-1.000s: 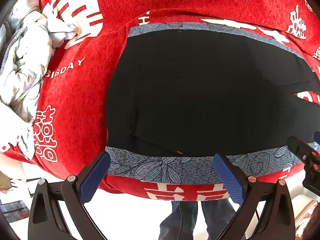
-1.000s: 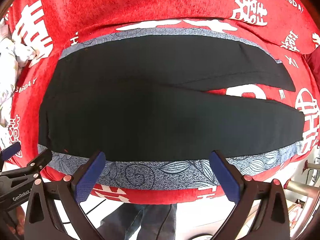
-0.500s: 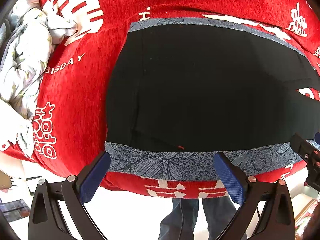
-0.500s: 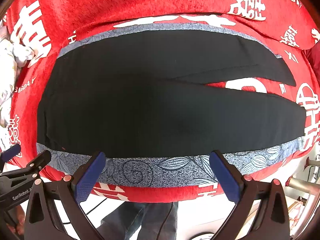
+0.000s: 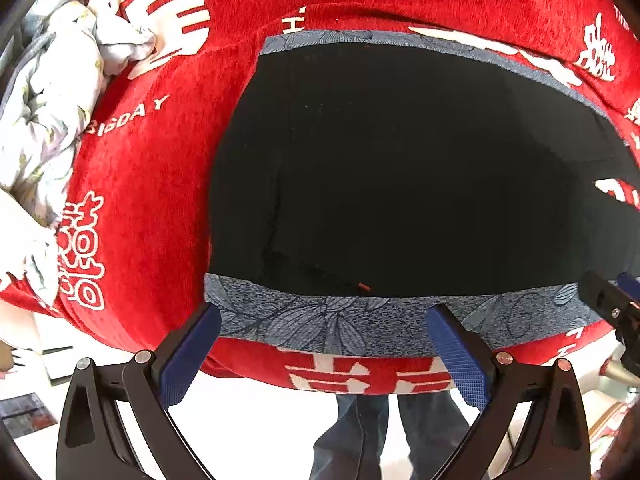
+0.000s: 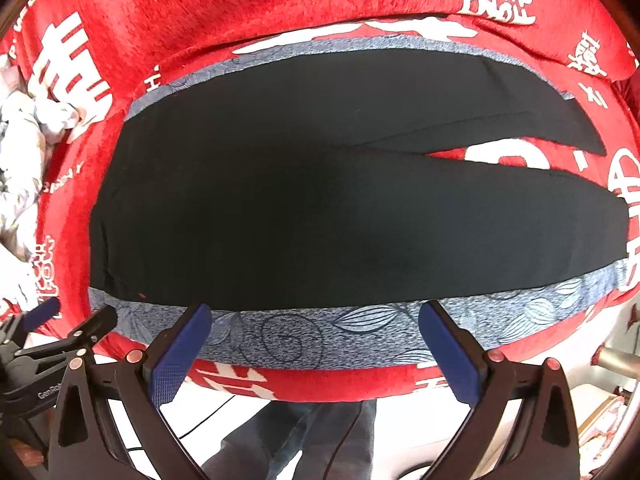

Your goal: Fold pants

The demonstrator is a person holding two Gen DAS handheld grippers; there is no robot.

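We see the left gripper [image 5: 322, 354] with blue fingers [image 5: 186, 358] spread wide, nothing between them; same for the right gripper [image 6: 316, 354], its fingers [image 6: 450, 354] wide apart and empty. Just ahead of both pairs of fingers runs a blue-grey leaf-print cloth [image 6: 288, 342], and on it, a bit further out, the black pants [image 6: 320, 208] lie flat, waist off to the left of the fingers, two legs splitting apart to the right. Under everything we see a red blanket [image 5: 152, 184] with white characters; we read "BIGDAY" [image 5: 128, 114] left of the left fingers. The side of the left gripper reads "GenRob", cut off, in the right view. A crumpled pale floral fabric [image 5: 44, 120] sits far left. Below the fingers, a person's jeans-clad legs [image 5: 384, 436]. Against a second ago, both grippers sit slightly closer to the near edge of the cloth; pants unchanged.
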